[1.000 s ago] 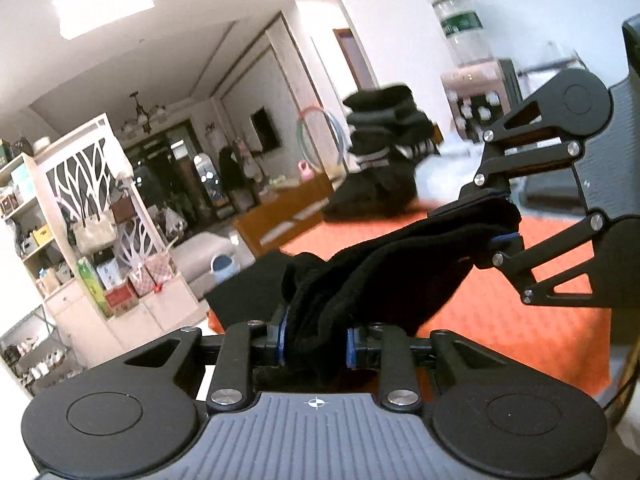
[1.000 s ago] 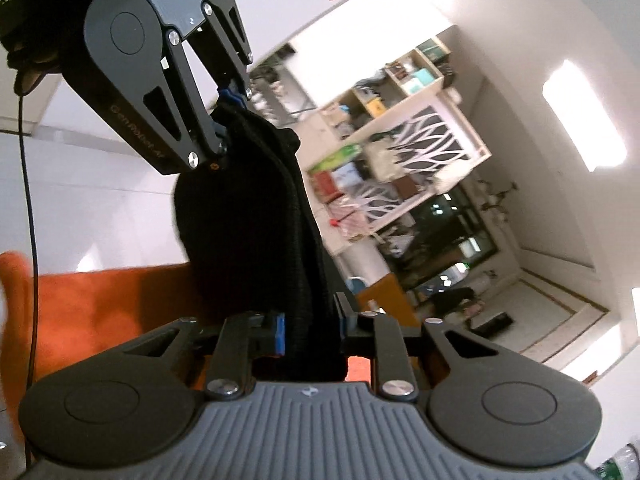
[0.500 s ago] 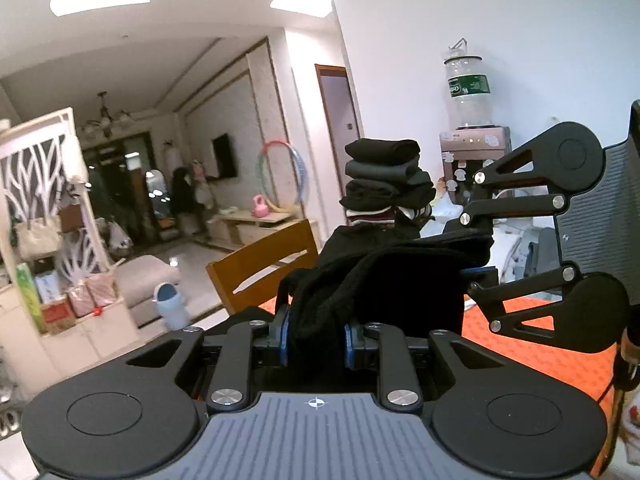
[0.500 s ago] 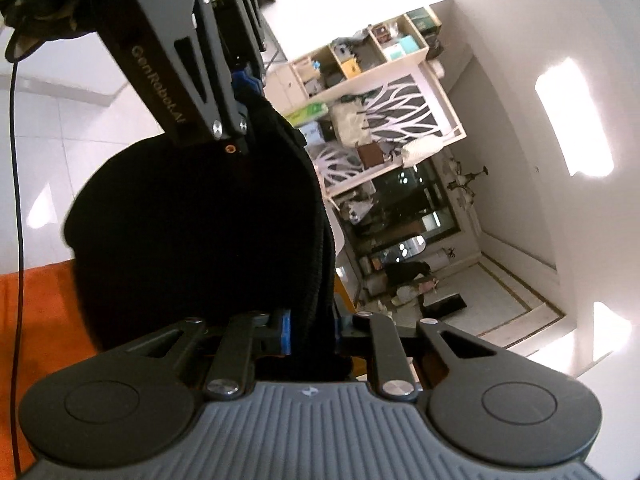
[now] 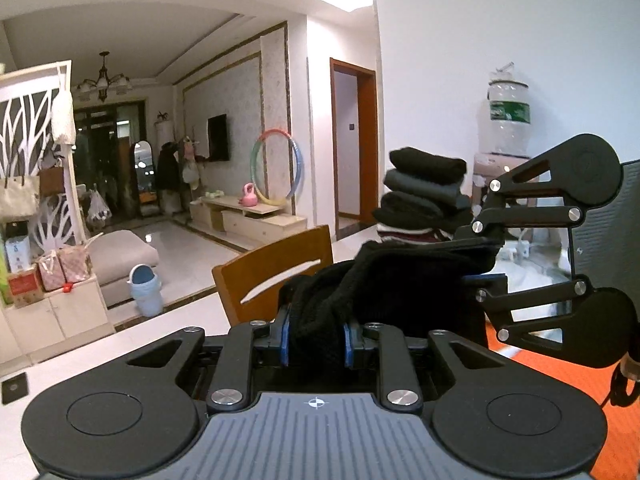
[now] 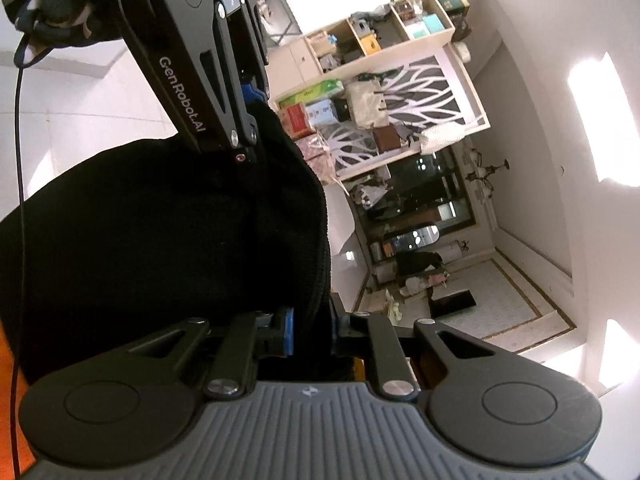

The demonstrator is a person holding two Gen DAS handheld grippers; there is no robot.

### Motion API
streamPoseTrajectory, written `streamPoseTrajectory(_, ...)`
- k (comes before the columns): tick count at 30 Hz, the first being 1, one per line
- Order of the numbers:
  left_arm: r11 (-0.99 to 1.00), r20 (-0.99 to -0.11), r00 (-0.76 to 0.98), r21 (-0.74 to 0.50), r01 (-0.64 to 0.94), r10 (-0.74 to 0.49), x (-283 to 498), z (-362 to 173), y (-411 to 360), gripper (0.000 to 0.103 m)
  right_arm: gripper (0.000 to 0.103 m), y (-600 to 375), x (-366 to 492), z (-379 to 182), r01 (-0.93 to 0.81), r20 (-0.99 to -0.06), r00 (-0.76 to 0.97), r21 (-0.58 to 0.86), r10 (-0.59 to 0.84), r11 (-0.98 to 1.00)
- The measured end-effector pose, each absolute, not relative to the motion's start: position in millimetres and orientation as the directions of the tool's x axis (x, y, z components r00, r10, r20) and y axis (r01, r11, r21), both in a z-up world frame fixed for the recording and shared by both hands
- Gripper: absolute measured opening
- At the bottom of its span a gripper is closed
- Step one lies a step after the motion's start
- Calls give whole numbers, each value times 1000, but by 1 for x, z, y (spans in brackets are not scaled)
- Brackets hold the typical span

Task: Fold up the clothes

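Bunched black knit garment, pinched between left hand-held gripper and right hand-held gripper.

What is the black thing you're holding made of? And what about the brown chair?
The black garment looks like soft knitted fabric, maybe wool or acrylic: fine ribbing shows along its edge, and it bunches and droops between both sets of jaws. The chair looks like varnished wood, with an orange-brown colour and a slight sheen.

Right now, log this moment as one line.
left gripper: shut on black knit garment | right gripper: shut on it | held aloft
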State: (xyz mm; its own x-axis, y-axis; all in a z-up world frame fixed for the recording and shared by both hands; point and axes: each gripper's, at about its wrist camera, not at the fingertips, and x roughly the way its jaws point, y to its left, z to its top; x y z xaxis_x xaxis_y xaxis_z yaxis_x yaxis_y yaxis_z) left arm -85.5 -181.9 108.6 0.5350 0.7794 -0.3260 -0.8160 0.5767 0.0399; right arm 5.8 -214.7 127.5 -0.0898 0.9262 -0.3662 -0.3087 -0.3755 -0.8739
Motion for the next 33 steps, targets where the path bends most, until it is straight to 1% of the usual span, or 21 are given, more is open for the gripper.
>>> streamPoseTrajectory(5, 600, -321, 570, -6, -800, 756, -97, 105, -107, 26, 18, -125, -7, 132, -310, -387, -53, -870, 921, -383)
streamPoseTrajectory(8, 615, -353, 590, -51, -787, 726, -107, 96, -54, 26, 18, -64, -19, 129, -325, -421, -36, -853, 907, -409)
streamPoseTrajectory(10, 624, -393, 602, -88, -777, 694, -111, 85, -16, 26, 18, -22, -25, 123, -348, -459, -28, -829, 888, -439)
streamPoseTrajectory(14, 639, -509, 616, -156, -753, 601, -117, 51, 53, 26, 18, 53, -40, 94, -382, -546, -19, -770, 838, -510)
streamPoseTrajectory(15, 643, -538, 618, -172, -746, 574, -119, 40, 70, 26, 14, 70, -43, 83, -387, -565, -20, -756, 825, -527)
streamPoseTrajectory(19, 646, -632, 623, -242, -724, 461, -126, -1, 130, 26, 16, 118, -47, 38, -451, -643, -18, -678, 766, -580)
streamPoseTrajectory(20, 646, -650, 622, -255, -720, 436, -128, -11, 142, 26, 17, 128, -48, 26, -464, -661, -14, -661, 751, -590)
streamPoseTrajectory(22, 648, -674, 625, -278, -709, 394, -130, -27, 158, 26, 22, 146, -48, 8, -507, -681, -6, -629, 732, -590)
streamPoseTrajectory(23, 652, -684, 629, -291, -700, 370, -131, -35, 165, 26, 26, 152, -46, 3, -538, -690, -5, -608, 723, -584)
streamPoseTrajectory(24, 655, -693, 631, -302, -692, 348, -131, -42, 173, 26, 33, 153, -44, 0, -576, -696, -2, -586, 718, -570)
streamPoseTrajectory(26, 657, -707, 632, -318, -684, 316, -132, -53, 181, 26, 42, 138, -33, 1, -683, -690, 17, -537, 724, -496)
streamPoseTrajectory(31, 655, -723, 655, -390, -647, 217, -134, -73, 207, 26, 44, 101, -6, 4, -887, -682, 68, -376, 728, -269)
streamPoseTrajectory(33, 657, -726, 661, -406, -636, 191, -135, -77, 212, 26, 48, 84, 5, 5, -943, -682, 90, -292, 726, -157)
